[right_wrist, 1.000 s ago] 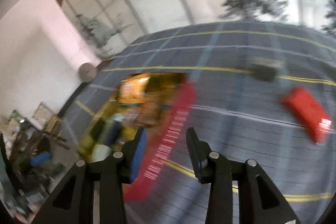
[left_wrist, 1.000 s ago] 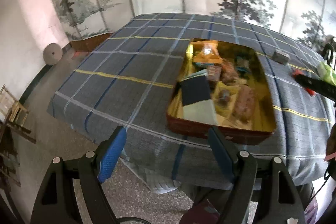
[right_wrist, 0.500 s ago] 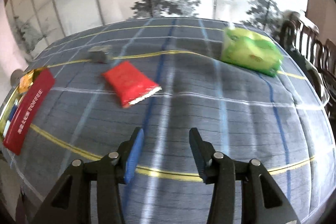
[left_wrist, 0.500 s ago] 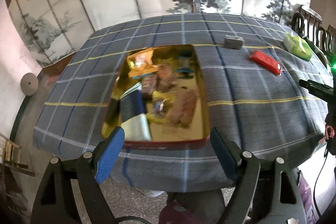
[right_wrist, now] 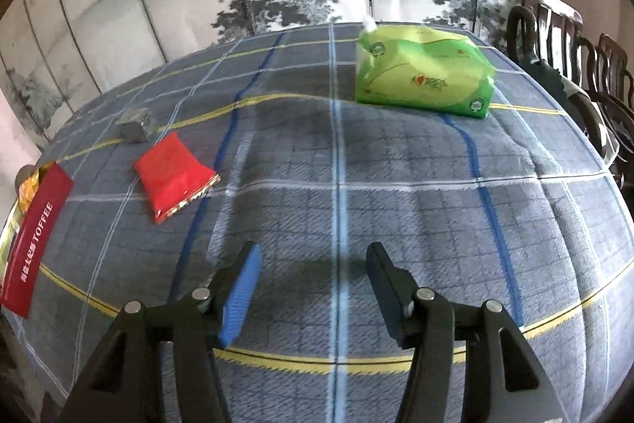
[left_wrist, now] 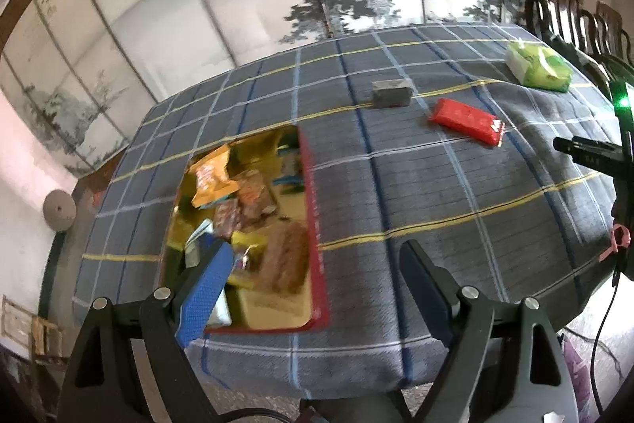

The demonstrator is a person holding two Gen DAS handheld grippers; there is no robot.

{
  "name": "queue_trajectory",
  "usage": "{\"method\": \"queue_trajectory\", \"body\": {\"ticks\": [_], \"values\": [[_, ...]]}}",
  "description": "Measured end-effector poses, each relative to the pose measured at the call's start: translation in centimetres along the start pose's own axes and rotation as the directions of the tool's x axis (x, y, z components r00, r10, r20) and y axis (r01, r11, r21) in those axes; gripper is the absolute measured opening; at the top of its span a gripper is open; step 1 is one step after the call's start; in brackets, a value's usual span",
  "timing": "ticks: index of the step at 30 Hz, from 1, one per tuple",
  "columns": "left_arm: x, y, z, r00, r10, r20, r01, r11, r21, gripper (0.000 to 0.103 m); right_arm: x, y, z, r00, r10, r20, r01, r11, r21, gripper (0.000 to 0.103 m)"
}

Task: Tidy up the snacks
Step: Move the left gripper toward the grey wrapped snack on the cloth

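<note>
Right gripper [right_wrist: 313, 288] spread, empty, red packet [right_wrist: 174, 175] at 10 o'clock (well clear of fingers), left gripper [left_wrist: 313, 284] spread, tin [left_wrist: 315, 224] just ahead at 11.

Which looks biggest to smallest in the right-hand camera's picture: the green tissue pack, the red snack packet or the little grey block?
1. Green tissue pack, clearly the largest, though it lies farthest back.
2. Red snack packet, mid-sized.
3. Grey block, smallest; it sits farther back than the packet, which exaggerates the difference.
</note>
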State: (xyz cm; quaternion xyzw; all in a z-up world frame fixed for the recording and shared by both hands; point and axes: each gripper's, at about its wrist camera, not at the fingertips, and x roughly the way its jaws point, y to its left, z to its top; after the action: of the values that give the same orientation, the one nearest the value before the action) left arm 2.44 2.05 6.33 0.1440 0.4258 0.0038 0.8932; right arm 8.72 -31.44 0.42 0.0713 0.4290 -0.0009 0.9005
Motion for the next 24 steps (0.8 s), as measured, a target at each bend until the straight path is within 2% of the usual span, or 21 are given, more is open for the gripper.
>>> {"method": "queue_trajectory", "body": {"ticks": [6,14,24], "values": [[0.7,-2.1,1.5,1.000,0.007,0.010,-0.007,0.998,0.056,0.085,0.1,-0.9,0.0,1.000,0.026,0.009,-0.027,0.999,0.033,0.057],[2.5,-4.4,3.9,1.000,0.019,0.021,-0.022,0.987,0.160,0.085,-0.1,0.1,-0.2,0.999,0.035,0.032,-0.035,0.999,-0.011,0.059],[5.3,-6.3,6.3,1.000,0.009,0.009,-0.011,0.972,0.234,0.085,-0.2,0.6,-0.4,0.998,0.054,0.040,-0.052,0.998,-0.039,0.060]]}}
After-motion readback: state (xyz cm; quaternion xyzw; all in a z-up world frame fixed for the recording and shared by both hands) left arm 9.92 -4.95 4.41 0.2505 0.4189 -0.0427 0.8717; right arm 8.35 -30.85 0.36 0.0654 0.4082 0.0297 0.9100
